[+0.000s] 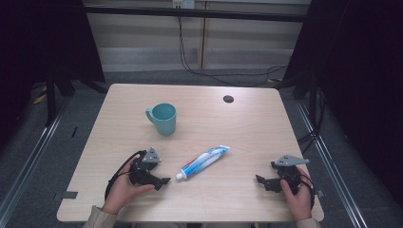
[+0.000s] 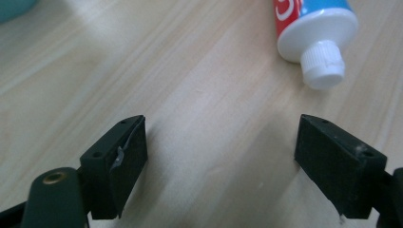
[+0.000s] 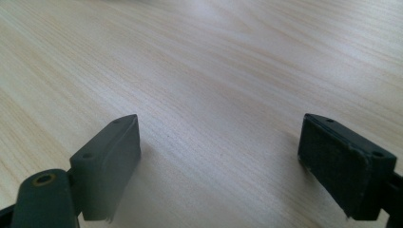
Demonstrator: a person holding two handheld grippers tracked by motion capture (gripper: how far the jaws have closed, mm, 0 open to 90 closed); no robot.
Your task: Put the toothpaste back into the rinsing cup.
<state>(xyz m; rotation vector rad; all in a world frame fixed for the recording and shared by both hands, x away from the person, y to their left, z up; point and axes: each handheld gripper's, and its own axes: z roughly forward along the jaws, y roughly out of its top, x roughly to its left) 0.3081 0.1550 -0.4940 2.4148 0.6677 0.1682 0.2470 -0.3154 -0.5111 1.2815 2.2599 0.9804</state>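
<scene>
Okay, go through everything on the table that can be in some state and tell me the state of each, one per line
Toothpaste tube: lying flat, white cap on.
Teal mug: upright, contents not visible.
Left hand-held gripper: open, nothing between its jaws, near the cap.
Right hand-held gripper: open, nothing between its jaws.

The wooden table (image 1: 247, 133) is seen whole from a fixed camera set above its near edge, facing forward and down. The left gripper view is taken low and close over the tabletop, along the gripper's own jaws; the capped end of the toothpaste tube (image 2: 316, 40) is shared with the high view (image 1: 203, 162). The right gripper view is held equally near, facing bare wood.
</scene>
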